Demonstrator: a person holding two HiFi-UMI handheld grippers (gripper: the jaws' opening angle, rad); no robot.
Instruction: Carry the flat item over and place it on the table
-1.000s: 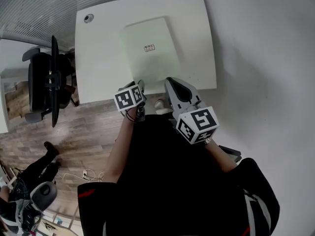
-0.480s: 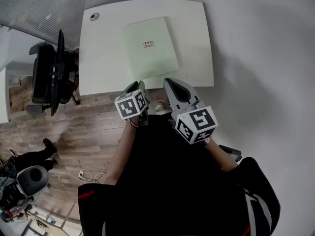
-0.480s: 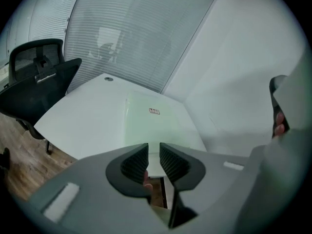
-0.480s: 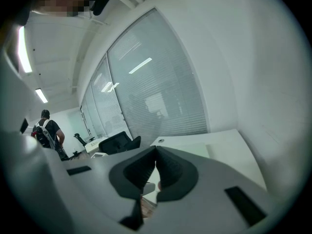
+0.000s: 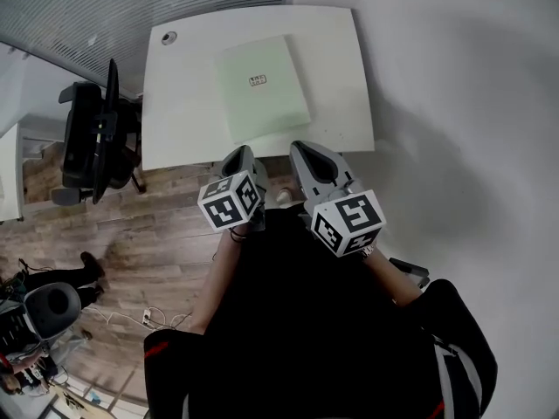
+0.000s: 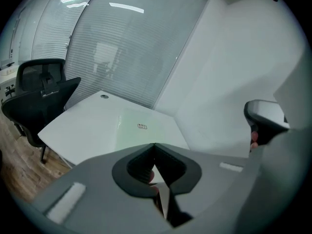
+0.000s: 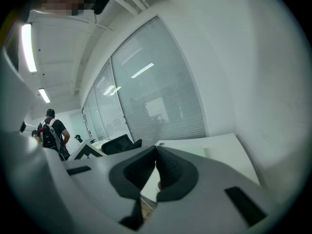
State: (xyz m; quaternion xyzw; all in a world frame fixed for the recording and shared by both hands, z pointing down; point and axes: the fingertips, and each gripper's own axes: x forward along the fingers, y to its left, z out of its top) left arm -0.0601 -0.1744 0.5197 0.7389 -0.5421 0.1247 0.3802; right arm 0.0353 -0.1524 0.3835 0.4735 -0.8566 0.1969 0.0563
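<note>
White and bare apart from its load, 1 table (image 5: 179,103) fills the top of the head view, with 1 pale green flat item (image 5: 262,90) lying flat on it towards the middle, 1 small label (image 5: 256,80) on its face. 2 tongs hang over the table's near edge, apart from the flat item: the left tongs (image 5: 242,159) and the right tongs (image 5: 307,157), each with 1 marker cube behind it. 1 black office chair (image 5: 87,138) stands just beside the table's left edge on the wooden floor (image 5: 166,225). The left gripper view shows the left tongs' jaws, which have just been closing, meeting at the tips with nothing between them; beyond them the flat item rests on the table, well apart from the jaws, and the chair sits at the left before a wall of blinds (image 6: 136,43). The right gripper view shows the right tongs' jaws also together at the tips and holding nothing, the table stretching away behind them, and 1 person (image 7: 51,130) standing far off at the left.
</note>
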